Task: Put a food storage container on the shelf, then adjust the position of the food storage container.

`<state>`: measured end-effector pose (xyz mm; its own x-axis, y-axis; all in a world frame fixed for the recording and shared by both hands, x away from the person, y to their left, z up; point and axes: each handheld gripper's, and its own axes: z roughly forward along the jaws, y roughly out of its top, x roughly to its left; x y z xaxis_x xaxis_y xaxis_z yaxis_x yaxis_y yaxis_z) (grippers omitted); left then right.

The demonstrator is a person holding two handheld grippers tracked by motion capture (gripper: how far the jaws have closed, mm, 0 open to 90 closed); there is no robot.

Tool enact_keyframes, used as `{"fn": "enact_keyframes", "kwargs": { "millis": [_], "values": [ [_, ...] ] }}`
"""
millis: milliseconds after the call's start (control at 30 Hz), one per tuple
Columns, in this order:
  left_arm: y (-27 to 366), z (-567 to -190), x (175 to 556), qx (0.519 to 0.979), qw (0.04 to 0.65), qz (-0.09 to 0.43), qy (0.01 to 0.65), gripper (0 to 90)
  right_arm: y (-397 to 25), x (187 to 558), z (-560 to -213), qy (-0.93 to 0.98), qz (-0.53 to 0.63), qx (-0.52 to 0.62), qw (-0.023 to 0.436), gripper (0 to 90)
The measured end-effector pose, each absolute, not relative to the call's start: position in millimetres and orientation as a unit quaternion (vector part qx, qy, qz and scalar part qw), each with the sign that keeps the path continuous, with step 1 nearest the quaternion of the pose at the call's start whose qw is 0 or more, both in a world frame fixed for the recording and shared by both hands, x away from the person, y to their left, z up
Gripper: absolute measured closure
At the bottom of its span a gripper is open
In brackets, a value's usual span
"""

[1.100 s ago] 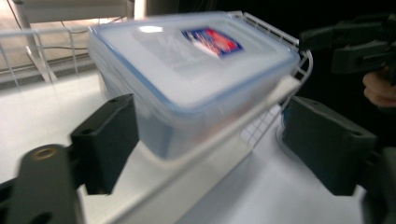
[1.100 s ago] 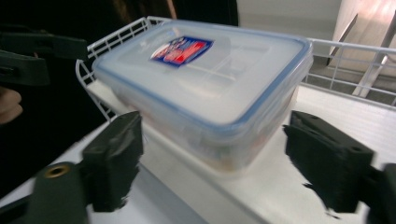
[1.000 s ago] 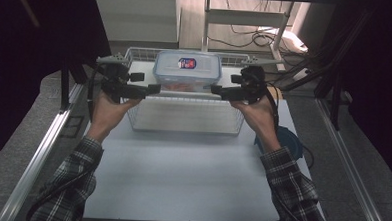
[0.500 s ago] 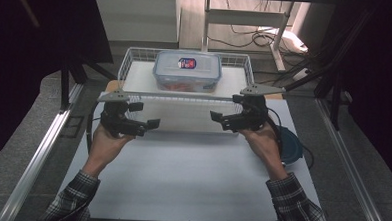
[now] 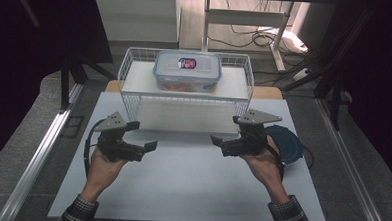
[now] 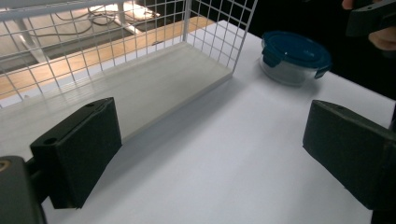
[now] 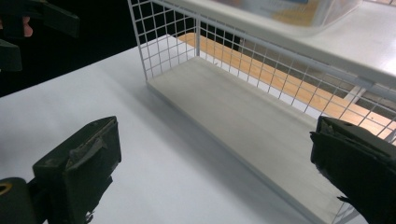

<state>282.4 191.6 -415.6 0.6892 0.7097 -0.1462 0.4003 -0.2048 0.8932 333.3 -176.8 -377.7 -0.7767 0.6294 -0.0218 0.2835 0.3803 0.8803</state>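
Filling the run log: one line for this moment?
left gripper: open, empty | right gripper: open, empty | box: on rack top | round container: on table

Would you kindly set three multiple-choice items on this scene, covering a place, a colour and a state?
1. Where is the clear lidded box?
A. on top of the wire rack
B. on the table
C. in a hand-held gripper

2. What colour is the round container's lid?
A. red
B. dark blue
C. white

3. How are the left hand-held gripper and the right hand-held gripper?
A. both shut
B. one holds the box
C. both open, empty

Key: 1 A, the box rests on the rack's top shelf; 2 B, the left gripper view shows a blue lid; 3 C, the jaws stand wide apart around nothing.
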Motion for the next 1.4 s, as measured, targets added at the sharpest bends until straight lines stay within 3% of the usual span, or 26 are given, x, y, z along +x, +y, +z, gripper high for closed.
{"fn": "enact_keyframes", "kwargs": {
  "millis": [667,900,1067,1400],
  "values": [
    [198.0,-466.6,245.6,0.764,0.5,0.151,0.378,5.7,-195.1,300.1,-428.8,0.817,0.469,0.286,0.178,1.5],
    [197.0,-491.7,231.5,0.776,0.473,0.181,0.376,9.2,-195.9,287.8,-453.6,0.823,0.457,0.29,0.174,1.8],
    [194.6,-510.2,228.7,0.788,0.453,0.155,0.387,8.8,-197.1,282.3,-473.5,0.838,0.428,0.287,0.177,1.8],
    [196.6,-511.6,229.9,0.788,0.452,0.156,0.388,8.4,-208.6,290.6,-470.1,0.827,0.417,0.34,0.165,0.0]
  ]
}}
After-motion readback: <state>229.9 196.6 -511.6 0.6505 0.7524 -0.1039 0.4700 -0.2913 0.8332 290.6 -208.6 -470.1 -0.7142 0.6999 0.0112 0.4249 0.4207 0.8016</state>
